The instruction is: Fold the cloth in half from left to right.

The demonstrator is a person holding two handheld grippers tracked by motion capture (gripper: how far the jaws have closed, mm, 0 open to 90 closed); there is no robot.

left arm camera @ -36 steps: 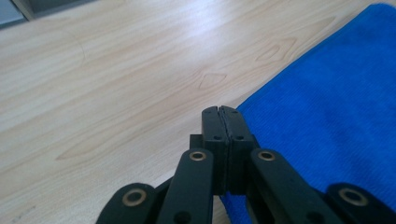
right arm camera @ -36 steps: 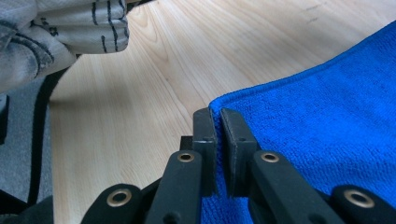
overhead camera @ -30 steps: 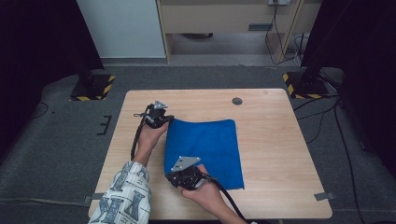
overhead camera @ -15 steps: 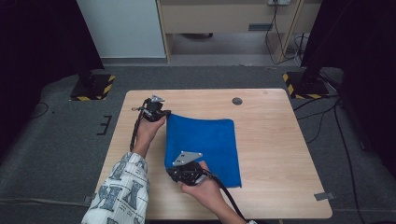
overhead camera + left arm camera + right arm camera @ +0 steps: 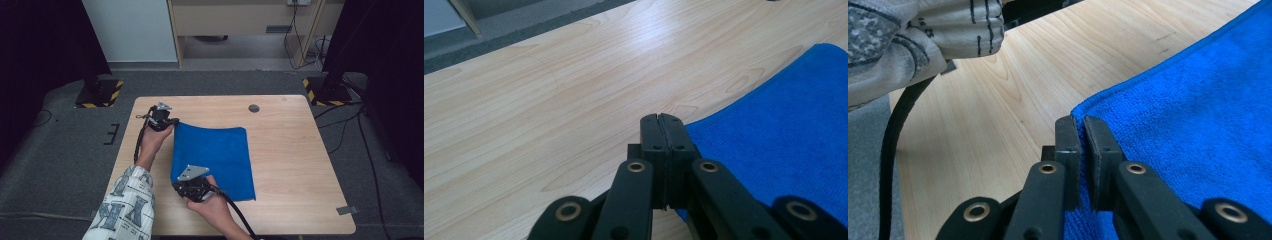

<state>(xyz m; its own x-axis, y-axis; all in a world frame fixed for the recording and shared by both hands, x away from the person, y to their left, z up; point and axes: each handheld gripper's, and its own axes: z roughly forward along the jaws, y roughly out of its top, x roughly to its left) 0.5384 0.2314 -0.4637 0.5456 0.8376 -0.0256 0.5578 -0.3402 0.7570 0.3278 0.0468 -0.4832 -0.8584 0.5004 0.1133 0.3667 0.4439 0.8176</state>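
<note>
A blue cloth (image 5: pixel 215 155) lies flat on the wooden table (image 5: pixel 300 150), its left edge slightly lifted. My left gripper (image 5: pixel 171 124) is at the cloth's far left corner, jaws shut on the cloth's edge (image 5: pixel 784 130), as seen past the left gripper (image 5: pixel 662 120) in its own view. At the near left corner, my right gripper (image 5: pixel 177 181) is shut on the cloth. In the right gripper view the right gripper (image 5: pixel 1080 122) has the blue cloth (image 5: pixel 1198 100) pinched between its black jaws.
A small dark round disc (image 5: pixel 254 108) is set in the table near its far edge. The person's patterned sleeve (image 5: pixel 923 30) and a black cable (image 5: pixel 893 150) lie left of the cloth. Bare wood stretches to the cloth's right.
Both grippers have shifted slightly left and away, and the cloth's left edge has moved with them. The jaws stay shut.
</note>
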